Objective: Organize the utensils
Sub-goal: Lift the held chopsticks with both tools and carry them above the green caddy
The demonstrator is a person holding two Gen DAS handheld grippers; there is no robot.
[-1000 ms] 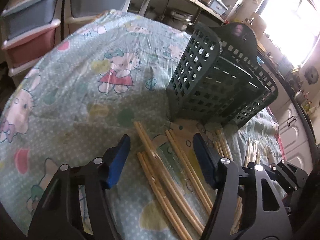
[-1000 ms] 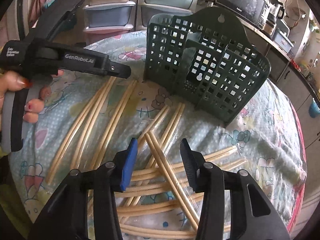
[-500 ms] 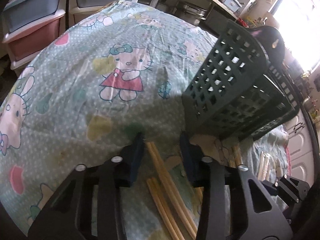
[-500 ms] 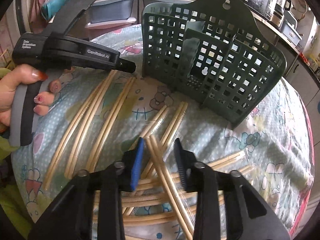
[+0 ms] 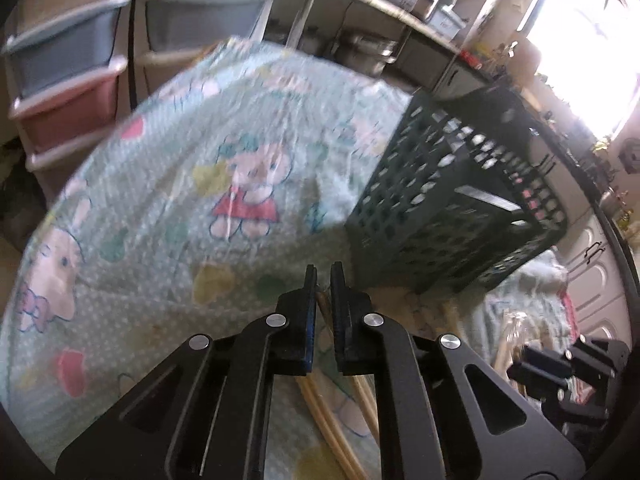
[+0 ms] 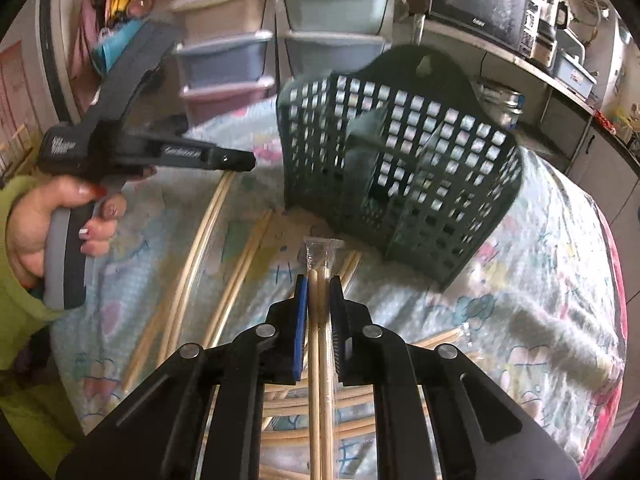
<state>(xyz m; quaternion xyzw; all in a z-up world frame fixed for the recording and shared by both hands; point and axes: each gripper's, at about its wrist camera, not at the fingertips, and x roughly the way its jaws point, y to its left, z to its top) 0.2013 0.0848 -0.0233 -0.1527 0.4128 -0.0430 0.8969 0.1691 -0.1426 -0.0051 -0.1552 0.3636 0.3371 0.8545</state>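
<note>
Now both grippers, spread a second ago, have closed: the left gripper [image 5: 323,276] pinches chopsticks [image 5: 322,312], the right gripper [image 6: 318,280] is closing on a wrapped pair [image 6: 319,276], ready for the basket [image 6: 400,160] just beyond.

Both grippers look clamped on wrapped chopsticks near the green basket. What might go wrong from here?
The right gripper, jaws closing, pinches a wrapped chopstick pair near one end, so it may swing or slip. The green basket lies tipped on its side, making insertion awkward. The left gripper grips only a chopstick tip.
</note>
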